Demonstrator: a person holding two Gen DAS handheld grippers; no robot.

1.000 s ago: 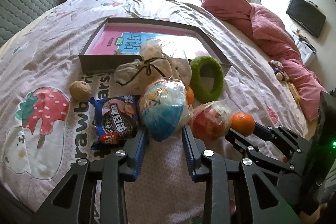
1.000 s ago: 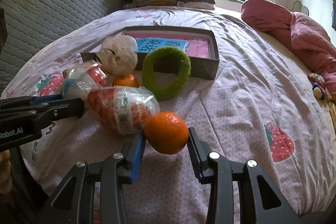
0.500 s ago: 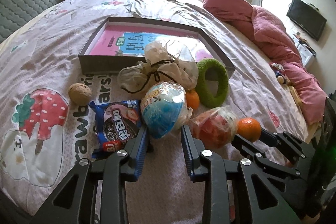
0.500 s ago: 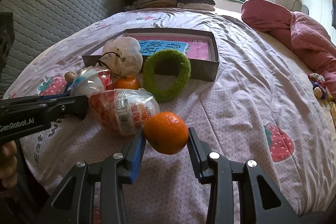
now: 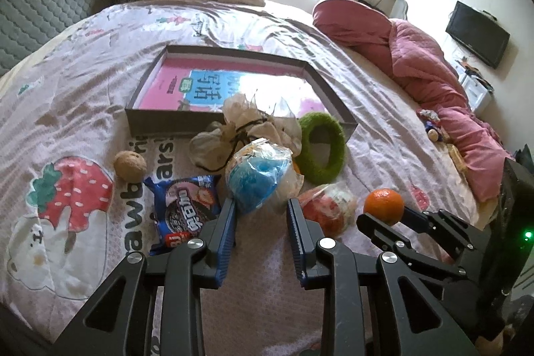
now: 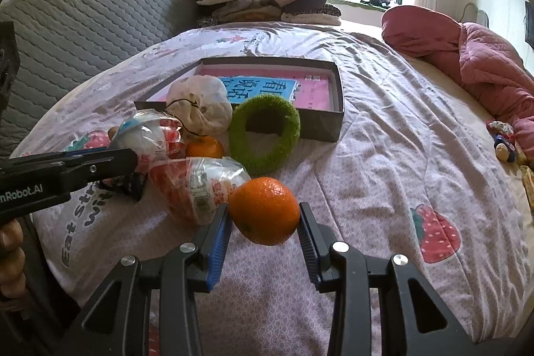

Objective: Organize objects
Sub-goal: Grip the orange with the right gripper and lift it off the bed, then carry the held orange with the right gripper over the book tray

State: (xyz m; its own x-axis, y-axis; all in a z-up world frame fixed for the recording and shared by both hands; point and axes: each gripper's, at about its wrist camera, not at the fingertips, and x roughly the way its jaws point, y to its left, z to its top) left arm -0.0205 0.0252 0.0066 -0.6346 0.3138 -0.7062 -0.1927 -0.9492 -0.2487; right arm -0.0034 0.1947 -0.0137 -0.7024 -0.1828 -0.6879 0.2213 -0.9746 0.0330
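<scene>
A bed covered by a pink strawberry-print quilt (image 5: 83, 95) is observed, with a shallow grey cardboard box (image 5: 160, 122) holding a pink and blue book set near its middle. In front of the box, a cream drawstring pouch (image 5: 230, 135), a green fuzzy ring (image 5: 322, 152), a brown walnut (image 5: 130, 165) and a blue cookie packet (image 5: 185, 209) are gathered. The left gripper (image 5: 262, 216) is seen part-closed around a plastic-wrapped blue ball (image 5: 258, 179); firm pad contact cannot be confirmed. The right gripper (image 6: 265, 219), to the box's near right, is clamped on a round orange tangerine (image 6: 263, 211), held clear of the quilt beside a red-and-white wrapped packet (image 6: 197, 186).
</scene>
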